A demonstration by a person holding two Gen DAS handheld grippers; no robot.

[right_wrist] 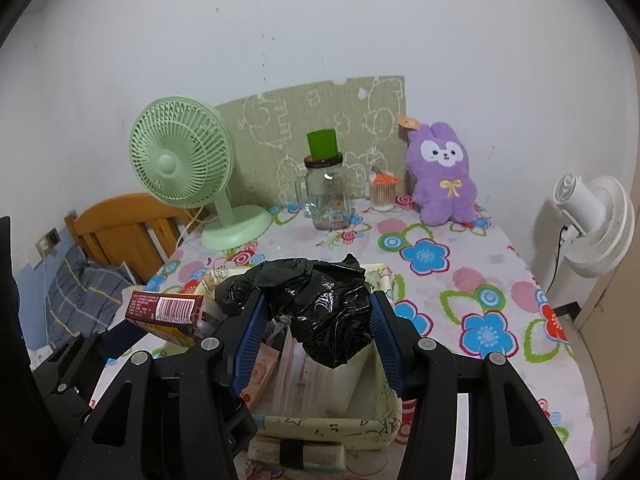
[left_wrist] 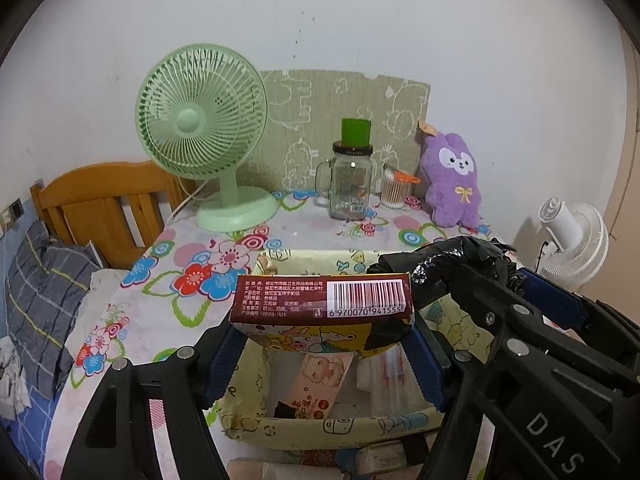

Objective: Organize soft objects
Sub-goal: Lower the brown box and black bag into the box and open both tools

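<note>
The left gripper (left_wrist: 324,344) is clamped on a tissue pack (left_wrist: 320,300), barcode side up, held over the yellow cloth bin (left_wrist: 340,428) on the flowered table (right_wrist: 460,280). At its 3 o'clock the right gripper (right_wrist: 316,332) squeezes a crumpled black plastic bag (right_wrist: 320,304) above the same bin, where more packs lie inside. Well beyond, at 12 o'clock, stand a green fan (left_wrist: 200,128), a glass jar (left_wrist: 350,180) and a purple plush rabbit (right_wrist: 442,176)
</note>
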